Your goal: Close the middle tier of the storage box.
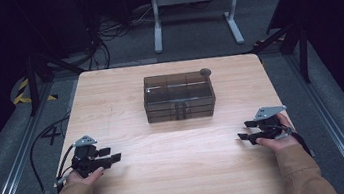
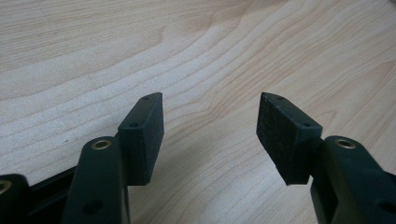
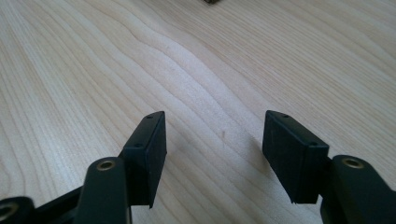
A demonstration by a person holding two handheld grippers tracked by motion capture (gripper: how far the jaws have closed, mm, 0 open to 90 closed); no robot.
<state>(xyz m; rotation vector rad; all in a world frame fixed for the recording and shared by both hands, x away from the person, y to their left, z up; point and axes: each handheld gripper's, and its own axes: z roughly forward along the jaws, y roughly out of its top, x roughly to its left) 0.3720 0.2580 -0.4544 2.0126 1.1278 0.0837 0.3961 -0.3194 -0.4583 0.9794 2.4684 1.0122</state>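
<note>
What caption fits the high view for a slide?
Two hand-held black grippers, left gripper and right gripper, rest open on a light wooden table before a smoky translucent plastic drawer box.

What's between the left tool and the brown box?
Nothing: the high view shows bare wooden table between the left tool, open near the front edge, and the translucent brown box farther back at centre.

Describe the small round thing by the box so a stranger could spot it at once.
Start at the wooden table and find the dark see-through box near its far middle. At the box's far right corner sits a small dark disc. It is round and opaque, while the box is boxy and translucent; whether they touch is unclear.
</note>
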